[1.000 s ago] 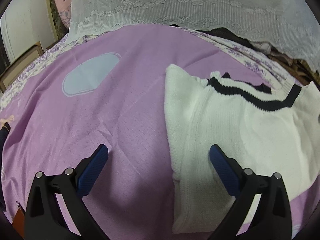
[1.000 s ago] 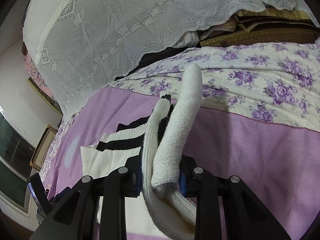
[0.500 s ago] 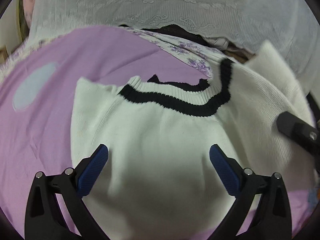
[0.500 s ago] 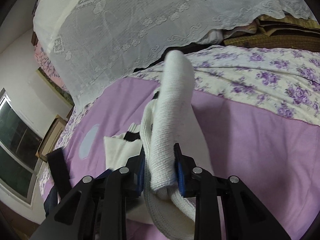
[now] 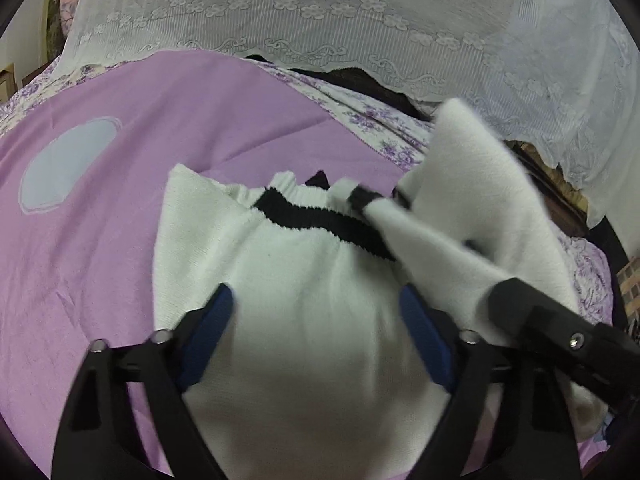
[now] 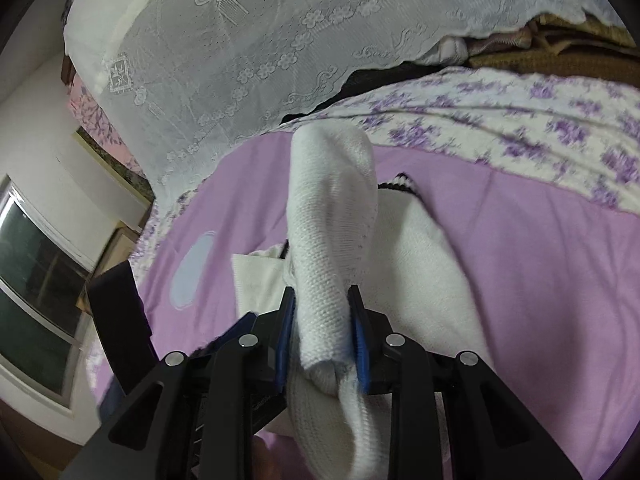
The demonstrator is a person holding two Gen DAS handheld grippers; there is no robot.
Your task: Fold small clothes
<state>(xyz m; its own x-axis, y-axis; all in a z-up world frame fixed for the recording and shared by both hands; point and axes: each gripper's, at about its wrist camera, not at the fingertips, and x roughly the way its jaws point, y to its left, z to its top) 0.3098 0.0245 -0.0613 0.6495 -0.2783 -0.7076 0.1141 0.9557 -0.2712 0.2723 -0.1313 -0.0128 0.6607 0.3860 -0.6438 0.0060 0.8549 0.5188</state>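
Note:
A small white knit sweater (image 5: 312, 280) with a black-striped collar (image 5: 320, 220) lies on the purple bedspread (image 5: 120, 240). My left gripper (image 5: 316, 300) hovers over the sweater's body, its jaws closing with bunched fabric between them; the blue pads (image 5: 208, 328) do not clearly press on it. My right gripper (image 6: 320, 308) is shut on a folded sleeve of the sweater (image 6: 332, 216), lifted and carried over the body. In the left wrist view the right gripper's body (image 5: 560, 336) enters from the right with the sleeve (image 5: 480, 200).
A white lace cover (image 5: 360, 20) drapes over a pile at the back. A floral sheet (image 6: 520, 120) borders the purple spread. A pale oval patch (image 5: 68, 164) sits on the spread's left. A window (image 6: 28, 280) and a wall lie left.
The left gripper moved from the sweater's left edge to over its body, and its jaws narrowed. The right gripper carried the sleeve leftward across the sweater.

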